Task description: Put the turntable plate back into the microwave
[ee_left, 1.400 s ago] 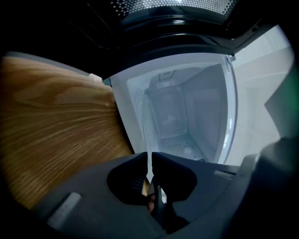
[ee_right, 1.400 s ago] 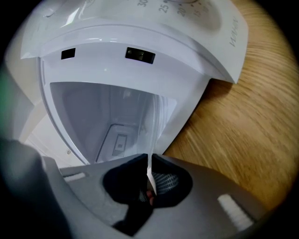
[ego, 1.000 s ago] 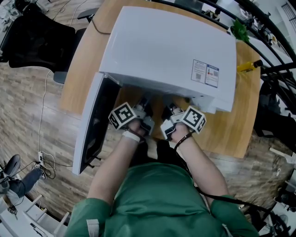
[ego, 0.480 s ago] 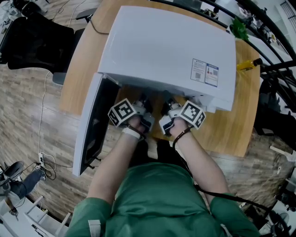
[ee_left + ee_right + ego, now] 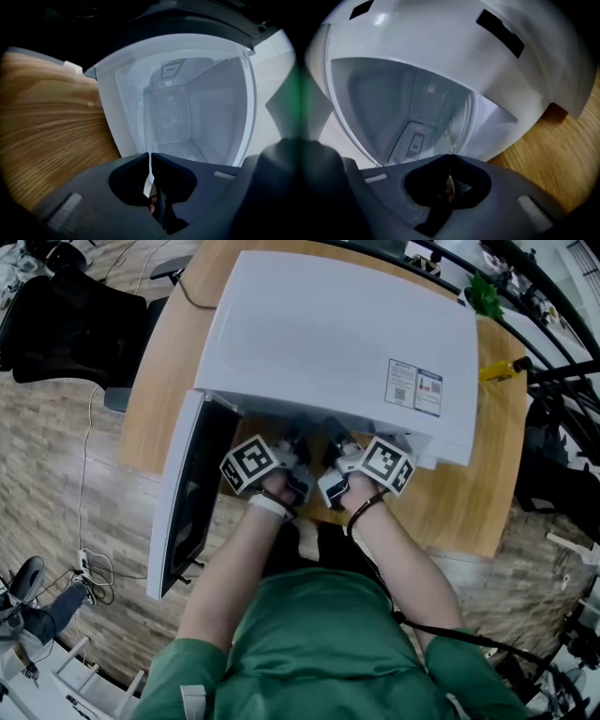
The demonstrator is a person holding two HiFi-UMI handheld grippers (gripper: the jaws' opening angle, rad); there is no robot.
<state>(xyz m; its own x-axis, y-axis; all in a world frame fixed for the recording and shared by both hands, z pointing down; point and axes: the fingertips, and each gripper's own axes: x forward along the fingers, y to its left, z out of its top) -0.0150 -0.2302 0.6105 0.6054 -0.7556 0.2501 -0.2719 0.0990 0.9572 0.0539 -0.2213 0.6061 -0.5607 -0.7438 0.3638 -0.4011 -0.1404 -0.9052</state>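
The clear glass turntable plate [image 5: 149, 140] shows edge-on as a thin pale line running from my left gripper [image 5: 150, 157] toward the open white microwave [image 5: 337, 334]. That gripper is shut on the plate's rim. My right gripper [image 5: 450, 157] is shut too, with a pale sliver of the plate [image 5: 450, 179] pinched between its jaws. In the head view the left gripper [image 5: 292, 457] and right gripper [image 5: 335, 457] sit side by side at the cavity mouth, their tips hidden under the microwave's top. The plate itself is hidden there.
The microwave door [image 5: 192, 493] hangs open to the left of my hands. The wooden table [image 5: 459, 507] carries the microwave; its front edge is just under my wrists. A perforated vent [image 5: 171, 68] marks the cavity's wall. A black chair [image 5: 75, 324] stands far left.
Both hands have crept slightly toward the microwave opening, the right one a little more. The door and microwave have not moved.
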